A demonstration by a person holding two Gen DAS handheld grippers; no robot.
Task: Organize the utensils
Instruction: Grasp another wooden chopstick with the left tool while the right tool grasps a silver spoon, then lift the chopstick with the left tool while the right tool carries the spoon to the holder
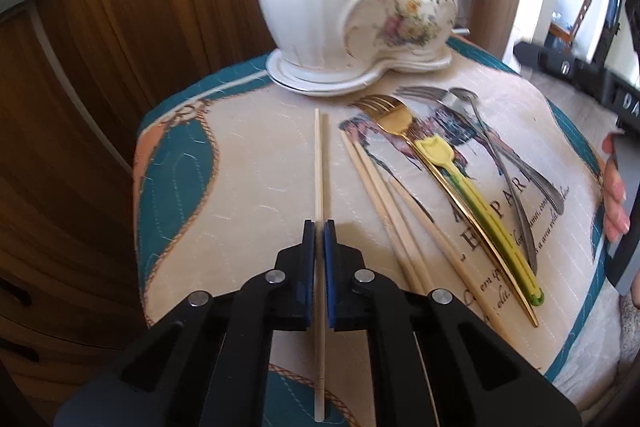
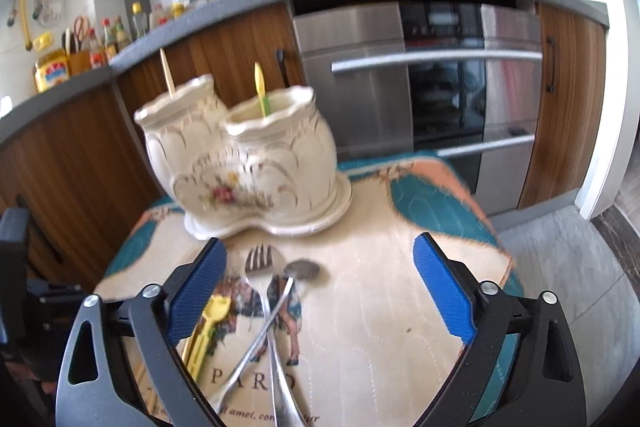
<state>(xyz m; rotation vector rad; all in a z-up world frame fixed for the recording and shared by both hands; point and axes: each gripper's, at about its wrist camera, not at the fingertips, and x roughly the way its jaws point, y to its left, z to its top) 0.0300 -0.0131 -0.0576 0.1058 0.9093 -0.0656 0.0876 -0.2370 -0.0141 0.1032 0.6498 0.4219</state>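
A white floral two-pot ceramic holder [image 1: 352, 7] stands at the table's far side; it also shows in the right wrist view [image 2: 248, 163], with a chopstick [image 2: 167, 73] in one pot and a yellow-green utensil [image 2: 262, 91] in the other. My left gripper [image 1: 319, 227] is shut on a single wooden chopstick [image 1: 319, 163] lying along its fingers. To its right lie more chopsticks [image 1: 384, 203], a gold fork [image 1: 404, 123], a yellow-green spatula [image 1: 472, 195], a steel fork [image 1: 424, 93] and a steel spoon [image 1: 464, 97]. My right gripper [image 2: 320, 291] is open above the steel fork [image 2: 260, 263] and spoon [image 2: 302, 269].
The utensils lie on a quilted cloth [image 1: 248, 163] with teal borders over a small table. Wooden cabinets [image 1: 120, 47] stand close behind. A steel oven [image 2: 420, 79] is beyond the table. A hand [image 1: 614, 195] shows at the right edge of the left wrist view.
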